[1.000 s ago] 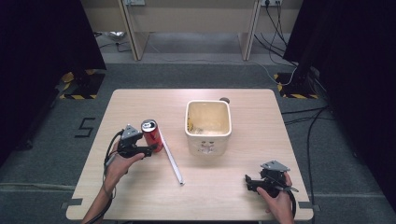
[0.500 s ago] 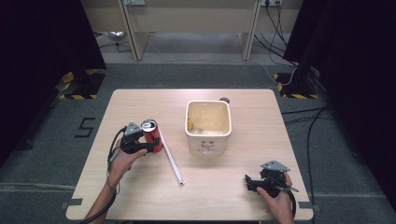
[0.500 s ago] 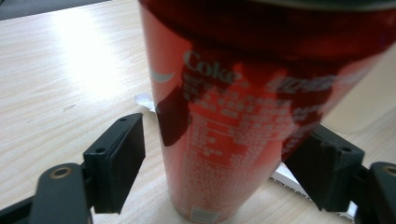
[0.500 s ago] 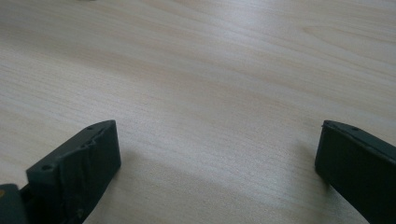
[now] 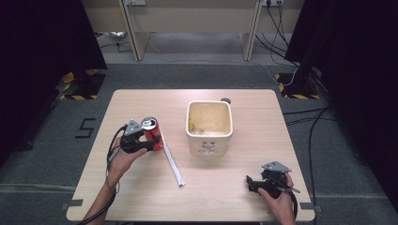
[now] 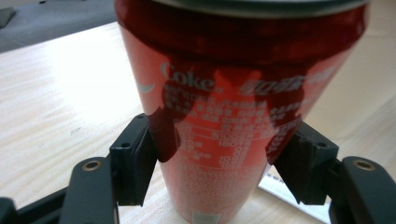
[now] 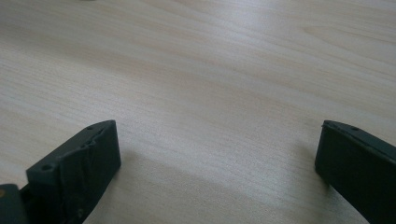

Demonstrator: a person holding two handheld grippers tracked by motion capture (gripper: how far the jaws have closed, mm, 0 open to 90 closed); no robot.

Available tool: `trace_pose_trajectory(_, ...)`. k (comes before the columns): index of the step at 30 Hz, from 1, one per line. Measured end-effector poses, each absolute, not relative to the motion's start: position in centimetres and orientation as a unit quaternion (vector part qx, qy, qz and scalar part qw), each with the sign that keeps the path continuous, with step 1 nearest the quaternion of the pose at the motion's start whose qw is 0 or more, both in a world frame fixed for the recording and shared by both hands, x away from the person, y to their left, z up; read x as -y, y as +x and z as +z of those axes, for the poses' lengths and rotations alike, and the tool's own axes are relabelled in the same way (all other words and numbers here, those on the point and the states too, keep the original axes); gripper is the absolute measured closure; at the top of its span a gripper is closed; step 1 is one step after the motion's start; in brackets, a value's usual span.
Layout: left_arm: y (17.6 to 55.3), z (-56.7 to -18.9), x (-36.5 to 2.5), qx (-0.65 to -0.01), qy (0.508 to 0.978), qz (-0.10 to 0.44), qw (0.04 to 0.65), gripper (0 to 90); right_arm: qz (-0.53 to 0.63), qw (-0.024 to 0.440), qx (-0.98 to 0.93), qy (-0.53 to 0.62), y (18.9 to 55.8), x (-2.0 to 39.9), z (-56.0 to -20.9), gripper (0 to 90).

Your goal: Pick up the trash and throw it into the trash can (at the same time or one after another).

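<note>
- Right now my left gripper (image 5: 146, 143) has its jaws clamped on either side of the red cola can (image 6: 233, 112), which stands upright on the table (image 5: 225, 187), left of the cream bin (image 5: 210, 125).
- My right gripper (image 5: 251, 183) rests near the table's near right corner, jaws wide apart, holding nothing.
- As I judge it, I'm at the grasp; next I should lift the can straight, clearing the white strip (image 5: 172, 161) beside it, then carry it towards the bin.

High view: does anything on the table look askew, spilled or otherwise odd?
Nothing spilled. The Coke can stands upright between the left tongs. One oddity: a long white strip lies diagonally across the table, beside the can.
</note>
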State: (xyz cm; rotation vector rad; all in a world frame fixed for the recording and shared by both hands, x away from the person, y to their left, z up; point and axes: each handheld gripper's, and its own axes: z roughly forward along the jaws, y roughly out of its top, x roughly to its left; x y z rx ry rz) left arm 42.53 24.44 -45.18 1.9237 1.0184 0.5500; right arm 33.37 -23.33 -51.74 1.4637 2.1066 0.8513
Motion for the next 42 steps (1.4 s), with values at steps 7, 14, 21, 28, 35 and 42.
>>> trace_pose_trajectory(7, 42.3, -43.7, -24.4, -0.396, 0.778, 0.217, 0.438, 34.6, 0.307, 0.218, -0.761, 0.529, 33.4, 23.3, -51.7, 0.5)
trace_pose_trajectory(14, 42.1, -42.2, -24.0, -0.382, 0.781, 0.207, 0.449, 34.6, 0.307, 0.218, -0.761, 0.529, 33.4, 23.3, -51.7, 0.5)
trace_pose_trajectory(21, 42.1, -40.6, -23.4, -0.37, 0.785, 0.203, 0.454, 34.6, 0.307, 0.218, -0.761, 0.529, 33.4, 23.3, -51.7, 0.5)
trace_pose_trajectory(28, 42.5, -39.0, -23.1, -0.363, 0.788, 0.188, 0.461, 34.6, 0.307, 0.218, -0.761, 0.529, 33.4, 23.3, -51.7, 0.5)
trace_pose_trajectory(35, 42.6, -37.5, -22.7, -0.351, 0.79, 0.185, 0.468, 34.6, 0.307, 0.218, -0.761, 0.528, 33.4, 23.3, -51.7, 0.5)
trace_pose_trajectory(42, 42.7, -36.6, -22.0, -0.339, 0.794, 0.183, 0.471, 34.6, 0.307, 0.218, -0.761, 0.527, 33.4, 23.3, -51.7, 0.5)
